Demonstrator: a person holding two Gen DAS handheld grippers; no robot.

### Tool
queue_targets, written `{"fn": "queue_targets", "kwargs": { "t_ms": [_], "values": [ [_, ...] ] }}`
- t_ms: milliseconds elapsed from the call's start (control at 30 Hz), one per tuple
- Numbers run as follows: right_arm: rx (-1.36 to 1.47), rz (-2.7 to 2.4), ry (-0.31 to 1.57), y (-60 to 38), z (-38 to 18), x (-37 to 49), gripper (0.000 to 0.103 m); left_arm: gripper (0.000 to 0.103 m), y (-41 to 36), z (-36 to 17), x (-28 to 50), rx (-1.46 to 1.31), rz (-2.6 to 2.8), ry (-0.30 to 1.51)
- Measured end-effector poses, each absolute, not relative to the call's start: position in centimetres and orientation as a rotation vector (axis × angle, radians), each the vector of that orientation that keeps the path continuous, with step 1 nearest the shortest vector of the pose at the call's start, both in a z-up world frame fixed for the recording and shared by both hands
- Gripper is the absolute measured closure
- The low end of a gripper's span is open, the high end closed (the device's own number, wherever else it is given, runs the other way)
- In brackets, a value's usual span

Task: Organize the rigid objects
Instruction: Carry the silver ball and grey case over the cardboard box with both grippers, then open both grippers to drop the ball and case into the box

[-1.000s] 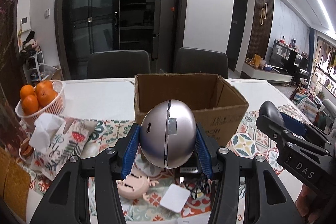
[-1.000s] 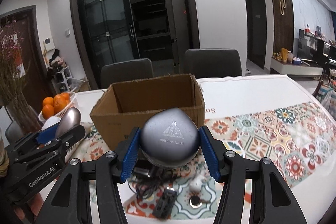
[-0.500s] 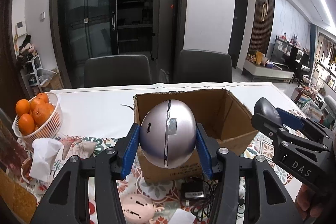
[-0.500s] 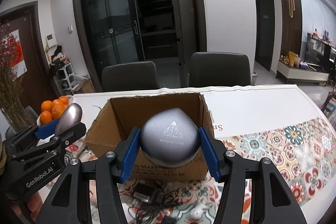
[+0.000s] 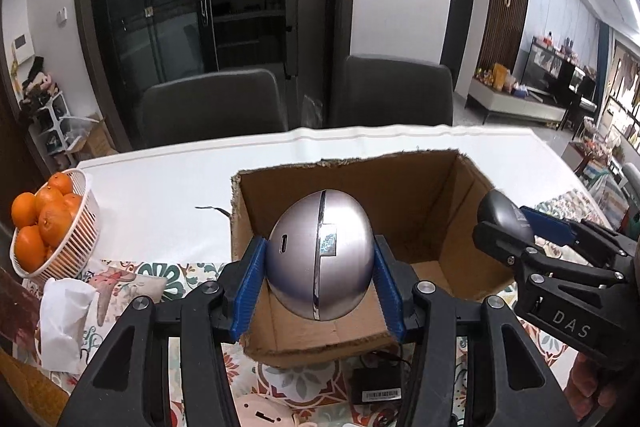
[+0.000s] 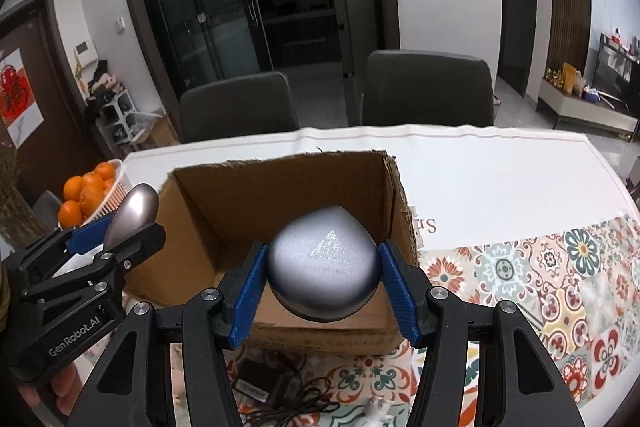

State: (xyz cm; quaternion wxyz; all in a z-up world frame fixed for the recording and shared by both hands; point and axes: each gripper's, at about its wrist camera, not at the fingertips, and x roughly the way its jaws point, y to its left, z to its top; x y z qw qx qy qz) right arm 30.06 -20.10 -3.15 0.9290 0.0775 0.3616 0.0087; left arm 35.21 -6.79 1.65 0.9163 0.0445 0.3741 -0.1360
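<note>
Nearest you, a black adapter (image 5: 376, 385) with its tangled cable (image 6: 298, 401) lies on the patterned table runner (image 6: 560, 279) below both tools. Your left gripper (image 5: 320, 277) is clamped on a silver egg-shaped device (image 5: 320, 255), held above the near edge of the open cardboard box (image 5: 360, 183). Your right gripper (image 6: 322, 277) is clamped on a grey rounded device (image 6: 324, 267) bearing a triangle logo, also over the box's near wall. Off to the left, a white basket of oranges (image 5: 44, 227) stands on the table (image 6: 480, 167); two dark chairs (image 6: 426, 89) sit beyond.
</note>
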Motion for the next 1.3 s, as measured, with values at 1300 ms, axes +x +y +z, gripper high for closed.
{"fn": "queue_targets", "kwargs": {
  "t_ms": [1300],
  "values": [
    [0.129,-0.023,0.662,-20.2,-1.4,25.5,0.035,0.019,-6.8,3.2,30.6,0.129,-0.294,0.728]
  ]
}}
